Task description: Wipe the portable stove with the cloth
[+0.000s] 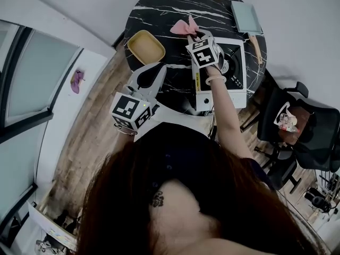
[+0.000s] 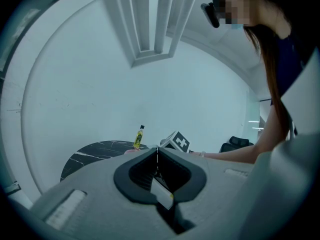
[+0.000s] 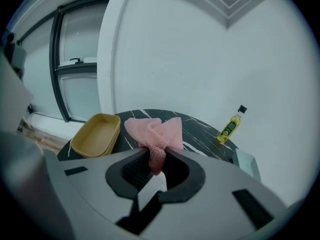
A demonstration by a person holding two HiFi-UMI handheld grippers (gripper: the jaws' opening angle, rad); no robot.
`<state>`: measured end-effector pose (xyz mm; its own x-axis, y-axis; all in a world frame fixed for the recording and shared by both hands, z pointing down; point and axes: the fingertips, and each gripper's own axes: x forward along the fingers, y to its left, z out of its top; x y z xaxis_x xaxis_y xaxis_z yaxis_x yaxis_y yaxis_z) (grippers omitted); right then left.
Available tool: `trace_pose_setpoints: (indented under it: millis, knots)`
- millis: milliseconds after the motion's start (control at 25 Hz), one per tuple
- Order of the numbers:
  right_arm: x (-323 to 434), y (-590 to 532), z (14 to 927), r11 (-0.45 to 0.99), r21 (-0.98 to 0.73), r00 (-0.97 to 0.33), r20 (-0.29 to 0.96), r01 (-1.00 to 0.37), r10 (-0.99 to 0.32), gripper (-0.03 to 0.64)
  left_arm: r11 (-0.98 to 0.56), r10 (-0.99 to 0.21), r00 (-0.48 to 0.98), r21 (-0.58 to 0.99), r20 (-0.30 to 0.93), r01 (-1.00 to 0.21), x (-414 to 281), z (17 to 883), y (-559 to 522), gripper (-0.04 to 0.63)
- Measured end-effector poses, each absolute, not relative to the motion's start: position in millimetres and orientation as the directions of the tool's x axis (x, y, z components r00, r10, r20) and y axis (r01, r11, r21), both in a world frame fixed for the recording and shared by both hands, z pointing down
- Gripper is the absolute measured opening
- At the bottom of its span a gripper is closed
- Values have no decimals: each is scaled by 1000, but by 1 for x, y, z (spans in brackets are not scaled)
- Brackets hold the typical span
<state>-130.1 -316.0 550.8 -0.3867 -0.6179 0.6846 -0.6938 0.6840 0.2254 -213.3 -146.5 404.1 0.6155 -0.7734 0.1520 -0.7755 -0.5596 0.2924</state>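
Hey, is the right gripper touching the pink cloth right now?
Touching. The right gripper view shows the right gripper with its jaws closed on a fold of the pink cloth, which bunches out above them.

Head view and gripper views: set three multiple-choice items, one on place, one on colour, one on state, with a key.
1. In the head view, where does the yellow tray lie from the portable stove? A on top of it; B to its left; C to its right.
2. The cloth is: A blue; B white; C pink.
3. The left gripper is: A shut and empty; B open; C shut on the cloth.
Key: 1 B, the tray sits left of the stove. 2 C, pink folds show in the right gripper. 3 A, its jaws meet with nothing between.
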Motion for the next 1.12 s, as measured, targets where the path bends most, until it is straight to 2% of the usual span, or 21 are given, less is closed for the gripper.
trace_pose_setpoints:
  millis: [480, 800, 1120]
  knots:
    - [-114, -291, 468, 584, 101, -479, 468, -806, -743, 57, -568, -796, 593, 193, 117, -800, -202, 380, -145, 16]
    - [-99, -250, 410, 579, 89, -523, 336, -810, -783, 55, -548, -823, 560, 130, 92, -827, -187, 362, -136, 15]
    - [-74, -211, 373, 586, 79, -552, 255, -806, -794, 55, -513, -853, 519, 92, 61, -854, -172, 345, -118, 15]
